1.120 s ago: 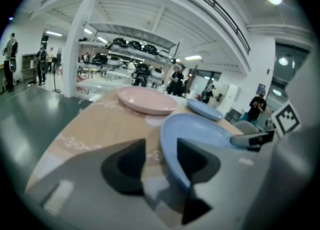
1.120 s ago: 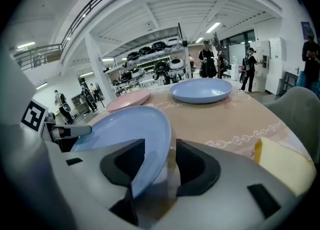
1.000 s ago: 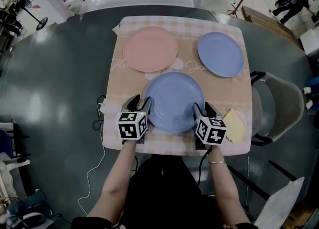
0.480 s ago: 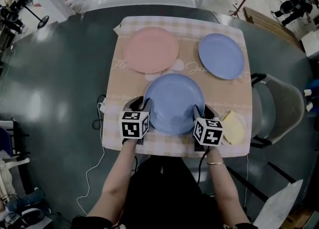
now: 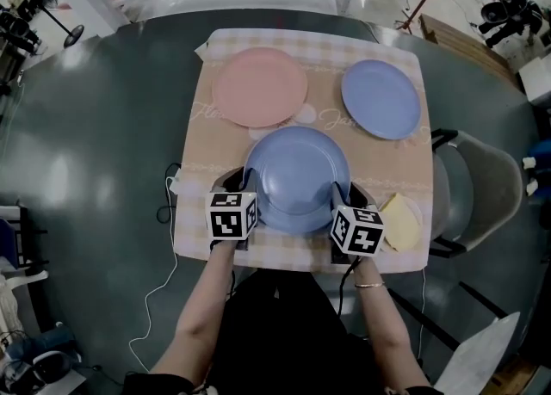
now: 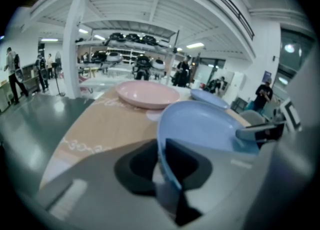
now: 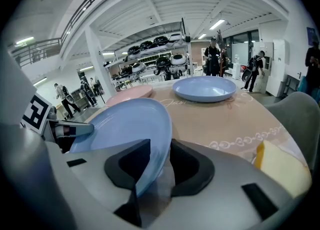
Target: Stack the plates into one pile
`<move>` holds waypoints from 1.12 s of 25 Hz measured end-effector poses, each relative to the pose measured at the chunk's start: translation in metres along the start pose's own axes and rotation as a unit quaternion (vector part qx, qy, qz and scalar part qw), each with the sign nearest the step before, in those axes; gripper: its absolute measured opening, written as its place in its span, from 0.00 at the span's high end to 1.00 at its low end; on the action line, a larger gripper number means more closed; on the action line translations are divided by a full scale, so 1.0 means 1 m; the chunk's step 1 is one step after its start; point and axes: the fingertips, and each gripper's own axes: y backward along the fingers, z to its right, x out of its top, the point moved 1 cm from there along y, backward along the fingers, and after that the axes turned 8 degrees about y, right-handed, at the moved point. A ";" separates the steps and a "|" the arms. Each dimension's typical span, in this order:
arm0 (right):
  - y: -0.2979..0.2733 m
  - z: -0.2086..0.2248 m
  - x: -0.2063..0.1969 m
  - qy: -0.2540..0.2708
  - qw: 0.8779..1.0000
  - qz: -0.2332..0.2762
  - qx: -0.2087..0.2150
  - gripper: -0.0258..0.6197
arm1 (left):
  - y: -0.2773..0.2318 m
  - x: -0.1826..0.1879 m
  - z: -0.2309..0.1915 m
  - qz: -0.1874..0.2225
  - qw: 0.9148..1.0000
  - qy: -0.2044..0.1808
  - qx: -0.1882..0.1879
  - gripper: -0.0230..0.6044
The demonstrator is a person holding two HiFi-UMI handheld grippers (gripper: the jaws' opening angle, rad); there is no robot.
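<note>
The near blue plate (image 5: 297, 176) lies on the checked cloth (image 5: 196, 169), straight in front of me. My left gripper (image 5: 245, 182) holds its left rim and my right gripper (image 5: 344, 190) its right rim. Both pairs of jaws have just been closing with the rim between them. In the left gripper view the pads pinch the plate (image 6: 205, 124) edge; in the right gripper view the rim of the plate (image 7: 125, 124) sits tight between the pads. A pink plate (image 5: 260, 86) lies at the back left and a second blue plate (image 5: 380, 97) at the back right.
A yellow pad (image 5: 401, 219) lies on the cloth just right of my right gripper. A grey chair (image 5: 482, 187) stands against the table's right side. Cables (image 5: 164, 281) hang off the near left edge. Dark round tabletop (image 5: 95, 144) surrounds the cloth.
Both grippers' jaws have narrowed onto the near blue plate's rims. The plate has shifted slightly to the left and away from me; the hands stay about where they were.
</note>
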 end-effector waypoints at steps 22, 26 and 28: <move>-0.007 -0.037 0.090 0.056 0.996 0.049 0.057 0.81 | 0.044 0.080 -0.033 0.095 0.993 0.025 0.060 0.89; -0.013 -0.040 0.112 0.065 0.993 0.067 0.066 0.81 | 0.045 0.095 -0.038 0.109 0.991 0.028 0.071 0.89; -0.016 -0.042 0.123 0.070 0.992 0.075 0.071 0.81 | 0.045 0.104 -0.041 0.115 0.990 0.028 0.074 0.89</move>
